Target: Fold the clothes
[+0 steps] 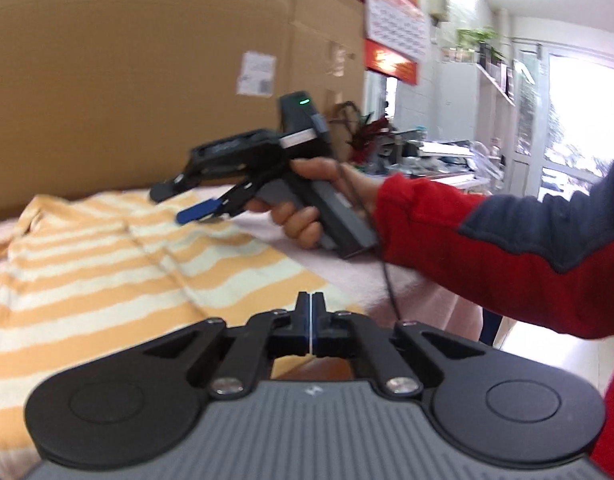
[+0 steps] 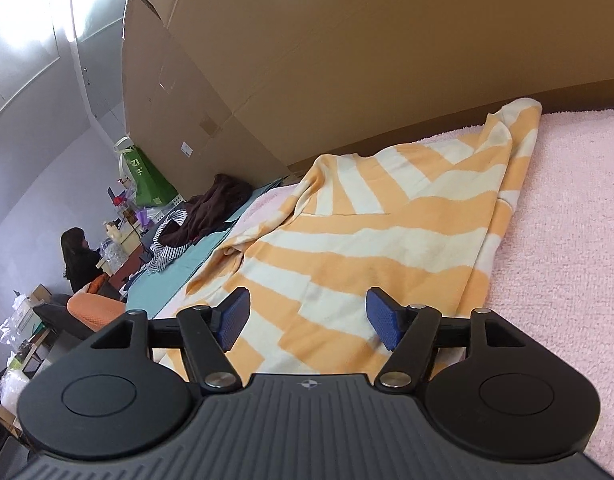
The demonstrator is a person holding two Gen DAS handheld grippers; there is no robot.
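my left gripper (image 1: 310, 322) has its two fingers pressed flat together, with only a thin line between them. i see nothing held in them. my right gripper (image 2: 308, 320) has its blue pads (image 2: 234, 318) spread wide apart, and they hold nothing.

the striped shirt (image 2: 387, 240) lies right under and in front of my right fingers, so it is just past the pads and a little below them. it is orange and cream. it lies spread on a pink blanket (image 2: 567, 240), with bumps and some parts turned over. one long part runs away from my right fingers toward the far right corner, close to the big cardboard box (image 2: 347, 40). the shirt's long way runs from near me to far from me.

from my left side, the shirt is ahead and off to the left, and my shut fingers float above its near edge. my right gripper looks closer to the cloth, so i think it is better placed to grab.

my right hand (image 1: 307, 208) wraps the handle and points the tool down a bit toward the shirt. my red sleeve (image 1: 487, 248) reaches in from the right side.

i cannot tell how far the folding has come.
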